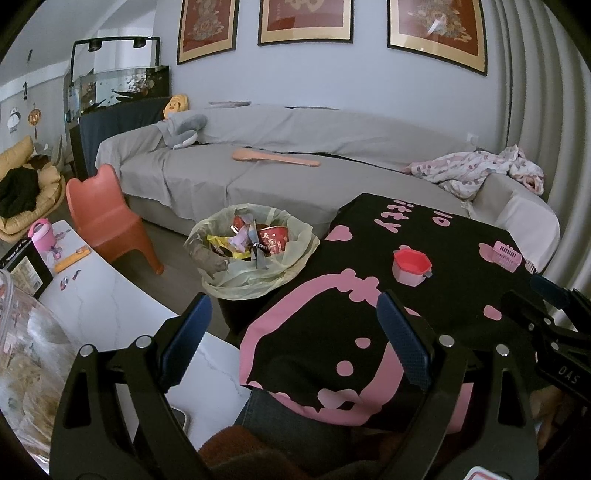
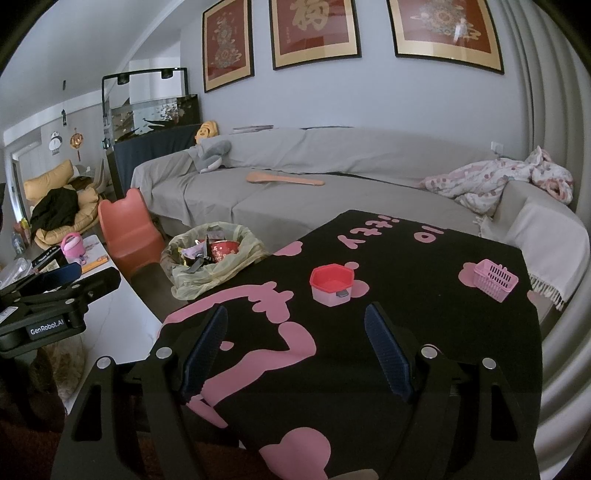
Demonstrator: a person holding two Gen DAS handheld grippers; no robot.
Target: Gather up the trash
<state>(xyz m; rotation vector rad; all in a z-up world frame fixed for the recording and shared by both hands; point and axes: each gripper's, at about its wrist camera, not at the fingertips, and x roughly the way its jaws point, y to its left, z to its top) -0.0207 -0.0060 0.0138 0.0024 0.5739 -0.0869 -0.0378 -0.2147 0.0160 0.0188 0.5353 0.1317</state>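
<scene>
- Living-room setting: a long grey sofa [image 2: 332, 195] runs under three framed red-and-gold pictures [image 2: 314, 33], with an orange child's chair [image 2: 129, 229] near its left end and a white marble-look table [image 1: 110, 306] at the left.
- Nearest the cameras is a surface draped in a black cloth with pink cartoon print [image 2: 369, 350]; only two things stand on it, one pink hexagonal box with a red rim [image 2: 331, 284] and one pink toy basket [image 2: 495, 281], well apart from each other.
- One trash bin lined with a pale yellow-green bag [image 1: 251, 254] stands on the floor between the cloth-covered surface and the chair. It is already full of wrappers and a red printed cup, so much of the collecting looks done.
- No loose wrapper or scrap shows on the black cloth; whether the two pink items count as trash I cannot tell, and the small bits on the white table are too small to name.
- The left gripper [image 1: 291, 336] hovers over the near edge of the cloth, fingers spread wide with nothing between them.
- The right gripper [image 2: 295, 349] hangs likewise, fingers wide apart and empty.
- My judgement: little or nothing is left, or a next piece has yet to be chosen.
</scene>
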